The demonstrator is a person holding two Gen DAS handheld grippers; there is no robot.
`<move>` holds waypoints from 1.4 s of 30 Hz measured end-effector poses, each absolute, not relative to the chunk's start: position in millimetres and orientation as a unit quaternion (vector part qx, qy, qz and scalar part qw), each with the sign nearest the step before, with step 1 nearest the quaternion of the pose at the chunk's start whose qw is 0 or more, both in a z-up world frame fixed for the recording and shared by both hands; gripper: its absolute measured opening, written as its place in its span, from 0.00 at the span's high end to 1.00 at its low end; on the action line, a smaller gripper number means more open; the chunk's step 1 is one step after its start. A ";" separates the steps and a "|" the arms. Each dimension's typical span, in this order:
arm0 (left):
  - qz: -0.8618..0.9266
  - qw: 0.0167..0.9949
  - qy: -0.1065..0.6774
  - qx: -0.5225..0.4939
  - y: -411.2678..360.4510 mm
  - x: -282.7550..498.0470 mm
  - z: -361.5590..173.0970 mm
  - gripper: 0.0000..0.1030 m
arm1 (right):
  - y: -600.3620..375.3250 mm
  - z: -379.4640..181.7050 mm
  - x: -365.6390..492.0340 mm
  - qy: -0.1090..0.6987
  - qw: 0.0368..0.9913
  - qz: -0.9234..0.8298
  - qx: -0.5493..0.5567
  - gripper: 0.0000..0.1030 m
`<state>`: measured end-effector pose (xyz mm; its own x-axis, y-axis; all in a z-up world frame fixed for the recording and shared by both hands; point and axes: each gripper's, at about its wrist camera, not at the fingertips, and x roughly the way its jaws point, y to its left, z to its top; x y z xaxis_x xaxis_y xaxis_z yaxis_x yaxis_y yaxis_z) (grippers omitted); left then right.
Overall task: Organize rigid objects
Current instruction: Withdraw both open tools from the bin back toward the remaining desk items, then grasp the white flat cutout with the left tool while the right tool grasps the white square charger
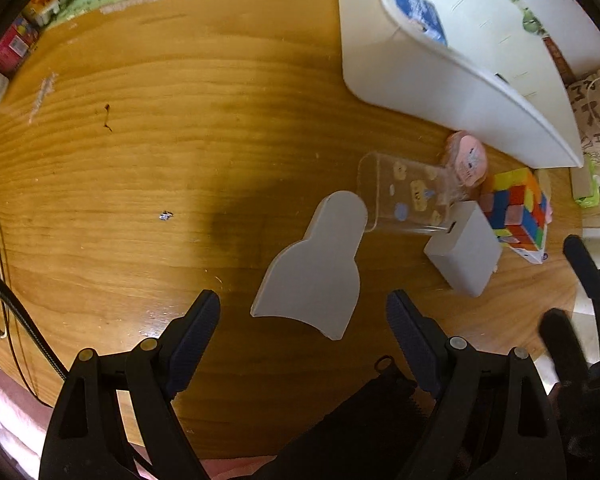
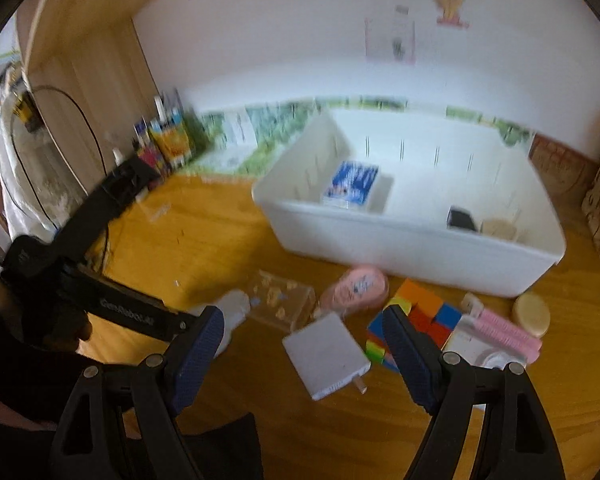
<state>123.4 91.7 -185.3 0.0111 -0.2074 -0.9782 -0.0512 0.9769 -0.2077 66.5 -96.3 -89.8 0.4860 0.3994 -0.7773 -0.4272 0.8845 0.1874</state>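
Rigid items lie on the wooden table (image 1: 140, 160) in front of a white bin (image 2: 412, 240). My left gripper (image 1: 303, 304) points steeply down, open, just above a flat white bottle-shaped piece (image 1: 312, 268) without touching it. Beyond that piece are a clear box (image 1: 404, 200), a pink case (image 1: 466, 158), a white charger (image 1: 464, 252) and a colourful cube (image 1: 516, 212). My right gripper (image 2: 304, 320) is open above the white charger (image 2: 324, 356), with the cube (image 2: 420, 316) by its right finger. Nothing is held.
The bin holds a blue box (image 2: 352, 184), a black item (image 2: 462, 218) and a beige item (image 2: 500, 228). A pink strip (image 2: 504, 330) and a round beige tin (image 2: 532, 314) lie to the right. Boxes and bottles (image 2: 164, 148) and cables stand at the far left.
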 end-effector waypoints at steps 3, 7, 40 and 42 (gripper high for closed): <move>-0.055 0.694 0.712 -0.091 90.1 124.6 -193.0 0.15 | -90.3 -102.1 71.1 0.476 0.847 0.236 -0.028 0.21; -0.056 0.684 0.722 -0.091 89.0 125.4 -201.9 0.15 | -84.8 -116.3 76.7 0.504 0.830 0.237 -0.038 0.21; -0.034 0.694 0.719 -0.026 42.5 169.4 -206.7 0.41 | -53.8 -167.1 105.0 0.578 0.779 0.214 -0.114 0.20; -0.034 0.693 0.720 -0.028 54.3 168.0 -207.3 0.41 | -51.4 -169.3 105.3 0.580 0.777 0.213 -0.122 0.20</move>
